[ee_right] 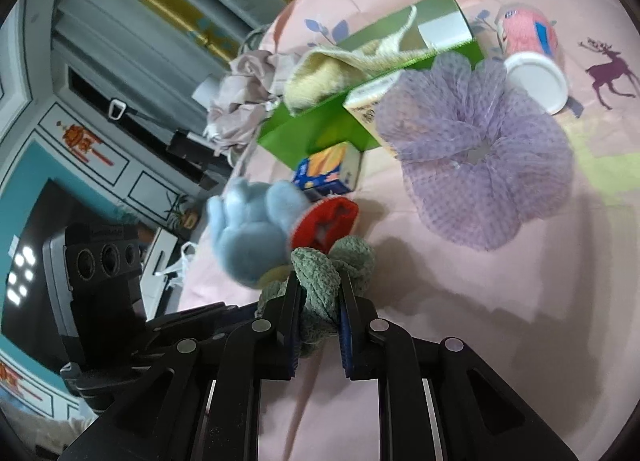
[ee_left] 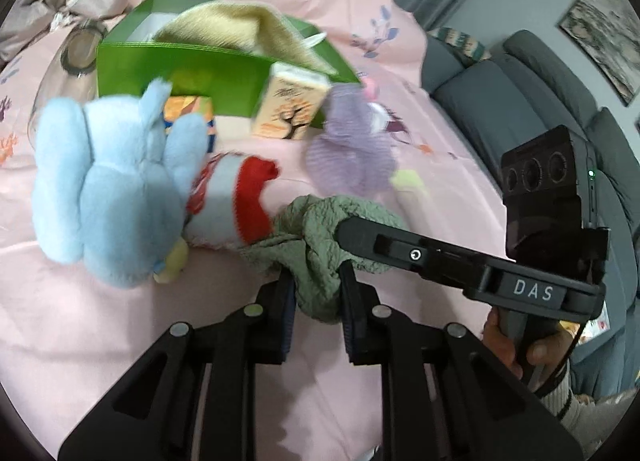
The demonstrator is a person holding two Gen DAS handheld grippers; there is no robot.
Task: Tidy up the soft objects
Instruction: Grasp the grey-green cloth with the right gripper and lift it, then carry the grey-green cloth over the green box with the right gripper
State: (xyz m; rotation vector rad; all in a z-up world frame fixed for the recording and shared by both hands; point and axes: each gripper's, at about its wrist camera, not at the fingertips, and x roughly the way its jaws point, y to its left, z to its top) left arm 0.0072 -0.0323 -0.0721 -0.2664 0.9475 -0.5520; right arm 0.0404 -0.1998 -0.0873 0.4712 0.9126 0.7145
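Left wrist view takes in the pink printed bedsheet (ee_left: 120, 341) that carries everything, and on it, furthest back, the open green cardboard box (ee_left: 176, 77) with a cream knitted cloth (ee_left: 248, 29) already piled inside. In front of the box lie the fluffy pale blue plush toy (ee_left: 108, 189), then the lilac mesh scrunchie (ee_left: 352, 153), then a rolled sock with red and pale blue bands (ee_left: 240, 201), and two small printed cartons leaning on the box wall. Nearest of all is the crinkled sage green cloth (ee_left: 320, 261), the item in hand: the left gripper (ee_left: 318, 301) has its jaws pinched on one bunch of it, and the right gripper (ee_right: 320, 315), seen from its own wrist view, has its jaws narrowed on another bunch of the same cloth, with the fabric twisted between the two. Both sets of jaws are nearly closed, with only fabric between them. The cloth sits at the front of the sheet, touching the sock and well apart from the box. I judge the step to be the two-handed pick-up of the green cloth, with the grasp made but the carry not done. Next, the move likely calls for lifting both ends together, clearing the sock and plush so they are not dragged along, and taking the cloth over the box rim.
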